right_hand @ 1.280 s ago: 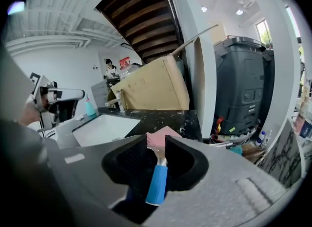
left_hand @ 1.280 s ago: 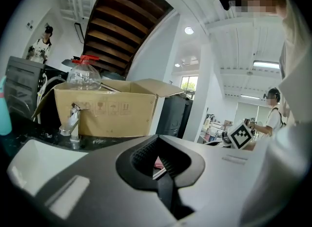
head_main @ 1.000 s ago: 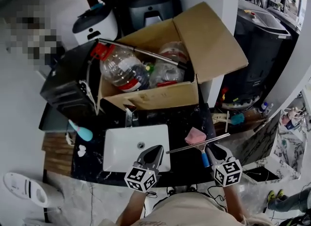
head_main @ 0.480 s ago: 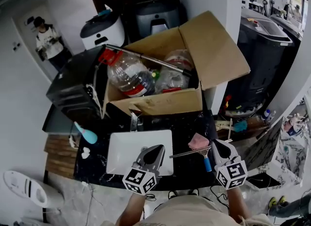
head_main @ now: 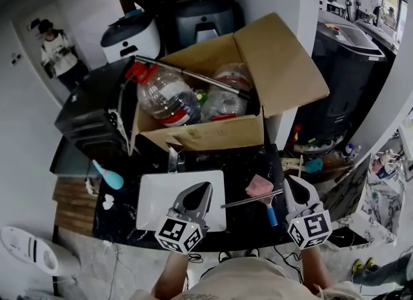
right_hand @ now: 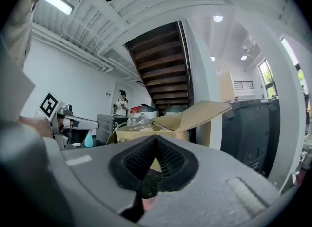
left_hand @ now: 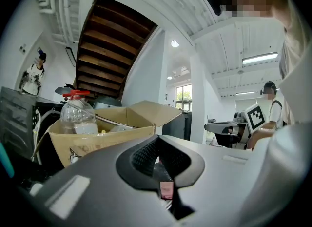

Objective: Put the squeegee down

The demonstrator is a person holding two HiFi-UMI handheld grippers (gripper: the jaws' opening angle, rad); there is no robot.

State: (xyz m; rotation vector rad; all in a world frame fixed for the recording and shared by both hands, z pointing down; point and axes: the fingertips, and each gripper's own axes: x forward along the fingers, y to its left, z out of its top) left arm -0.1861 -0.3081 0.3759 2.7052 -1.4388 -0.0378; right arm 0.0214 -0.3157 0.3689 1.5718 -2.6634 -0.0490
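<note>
The squeegee, a thin metal blade on a blue handle, lies flat on the black counter right of the white sink. It touches neither gripper. My right gripper hovers just right of the squeegee, shut and empty; in the right gripper view its jaws meet at the tip. Over the sink's near right corner, my left gripper is shut too, with nothing held. The left gripper view shows its jaws closed, pointing level toward the cardboard box.
A pink sponge lies beside the squeegee blade. The white sink sits in the counter. Behind it stands an open cardboard box with plastic bottles. A teal brush lies at the left. A person stands far back left.
The right gripper's jaws have shut and it has lifted off the squeegee handle, which stays on the counter. Both grippers have risen a little.
</note>
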